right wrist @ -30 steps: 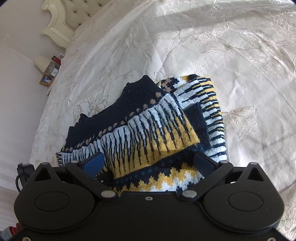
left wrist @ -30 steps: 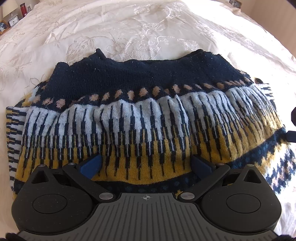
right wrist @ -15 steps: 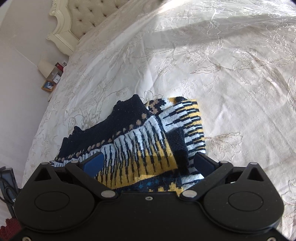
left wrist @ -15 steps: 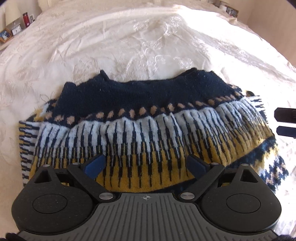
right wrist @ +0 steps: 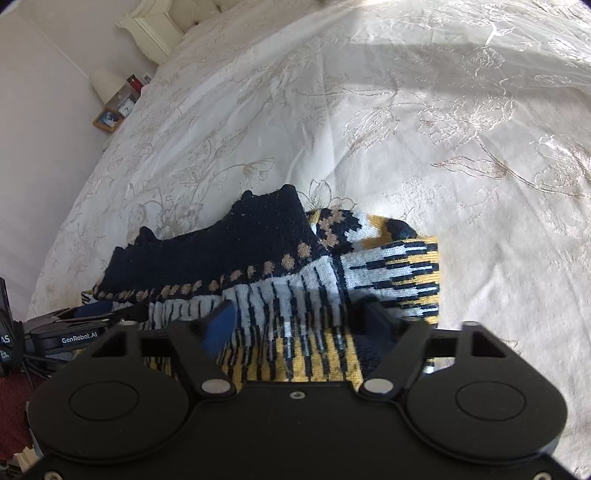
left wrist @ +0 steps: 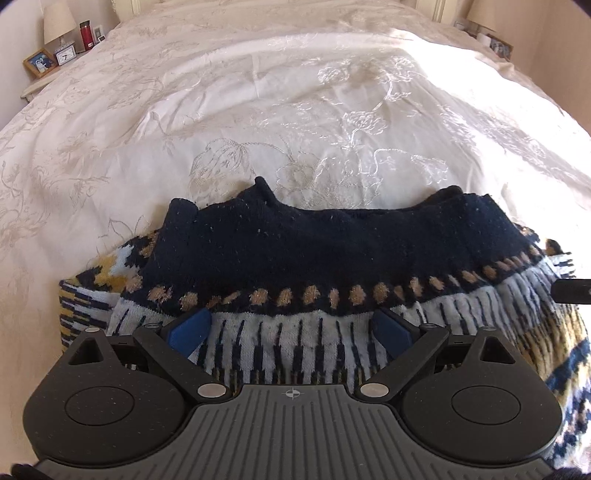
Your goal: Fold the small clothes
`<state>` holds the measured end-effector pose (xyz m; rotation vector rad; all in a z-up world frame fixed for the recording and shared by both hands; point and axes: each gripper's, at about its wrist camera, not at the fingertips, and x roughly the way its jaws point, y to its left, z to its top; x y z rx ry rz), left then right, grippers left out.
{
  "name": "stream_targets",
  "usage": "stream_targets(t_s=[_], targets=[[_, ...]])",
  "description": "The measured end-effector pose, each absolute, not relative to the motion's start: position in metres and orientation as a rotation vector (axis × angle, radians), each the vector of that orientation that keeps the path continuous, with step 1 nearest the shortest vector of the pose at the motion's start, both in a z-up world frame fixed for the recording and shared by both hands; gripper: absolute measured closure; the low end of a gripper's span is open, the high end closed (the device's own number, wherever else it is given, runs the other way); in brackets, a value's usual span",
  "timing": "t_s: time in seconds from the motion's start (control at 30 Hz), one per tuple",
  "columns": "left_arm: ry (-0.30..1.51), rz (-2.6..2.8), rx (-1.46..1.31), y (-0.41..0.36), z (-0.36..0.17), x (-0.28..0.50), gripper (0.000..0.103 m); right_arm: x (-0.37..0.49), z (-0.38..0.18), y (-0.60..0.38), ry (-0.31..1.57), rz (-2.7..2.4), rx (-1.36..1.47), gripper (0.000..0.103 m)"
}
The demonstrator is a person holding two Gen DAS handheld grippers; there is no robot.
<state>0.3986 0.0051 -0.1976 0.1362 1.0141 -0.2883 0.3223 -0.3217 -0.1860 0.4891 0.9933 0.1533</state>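
Right wrist alone shows sweater's (right wrist: 280, 266) folded side panel, perhaps a sleeve.

Location: a bedroom in a private home. The work surface is a made bed covered by a cream bedspread (left wrist: 295, 110) embroidered with a flower pattern, which fills most of both views. A cream tufted headboard (right wrist: 162, 22) with a carved frame stands at the far end. To one side of the bed a bedside table (left wrist: 37, 83) carries a lamp (left wrist: 58, 22) with a pale shade, a red bottle (left wrist: 86, 35), a small clock (left wrist: 66, 56) and a framed photo (left wrist: 38, 62). A second lamp (left wrist: 487, 9) stands on the opposite side. Walls are plain and pale. Daylight falls across the bedding.
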Motion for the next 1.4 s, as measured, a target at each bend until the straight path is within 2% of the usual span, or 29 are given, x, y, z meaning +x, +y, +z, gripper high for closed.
stream_targets(t_s=[0.03, 0.07, 0.1, 0.23, 0.37, 0.43, 0.47, 0.5, 0.53, 0.6, 0.7, 0.8, 0.9, 1.4], targets=[[1.013, -0.291, 0.142, 0.005, -0.199, 0.399, 0.008, 0.325, -0.186, -0.321, 1.004, 0.143, 0.463, 0.066], [1.011, -0.293, 0.147, 0.003, -0.199, 0.400, 0.008, 0.327, -0.185, -0.321, 1.006, 0.154, 0.445, 0.077], [1.008, -0.293, 0.151, 0.002, -0.198, 0.400, 0.008, 0.327, -0.184, -0.322, 1.002, 0.178, 0.446, 0.084], [0.989, -0.285, 0.132, 0.000, -0.191, 0.398, 0.008, 0.329, -0.181, -0.323, 1.016, 0.149, 0.341, 0.087], [0.972, -0.284, 0.122, -0.003, -0.181, 0.388, 0.008, 0.328, -0.190, -0.334, 1.048, 0.102, 0.404, 0.086], [0.967, -0.288, 0.136, -0.007, -0.178, 0.380, 0.008, 0.328, -0.186, -0.331, 1.048, 0.098, 0.405, 0.075], [0.970, -0.291, 0.139, -0.009, -0.178, 0.376, 0.008, 0.327, -0.183, -0.330, 1.042, 0.105, 0.406, 0.073], [0.979, -0.296, 0.143, -0.011, -0.179, 0.373, 0.008, 0.325, -0.177, -0.328, 1.023, 0.113, 0.413, 0.060], [0.997, -0.303, 0.148, -0.013, -0.181, 0.371, 0.007, 0.322, -0.173, -0.328, 1.007, 0.120, 0.426, 0.039], [1.040, -0.310, 0.166, -0.018, -0.190, 0.370, 0.007, 0.313, -0.164, -0.329, 0.967, 0.148, 0.487, 0.016], [1.099, -0.286, 0.177, -0.024, -0.206, 0.370, 0.007, 0.297, -0.155, -0.327, 0.957, 0.153, 0.520, 0.016], [1.111, -0.243, 0.146, -0.026, -0.211, 0.374, 0.003, 0.277, -0.151, -0.326, 0.960, 0.150, 0.541, 0.005], [1.124, -0.207, 0.144, -0.032, -0.214, 0.378, 0.000, 0.258, -0.152, -0.326, 0.980, 0.133, 0.555, 0.000], [1.229, -0.189, 0.158, -0.037, -0.212, 0.393, 0.002, 0.195, -0.158, -0.337, 0.972, 0.055, 0.650, 0.001]])
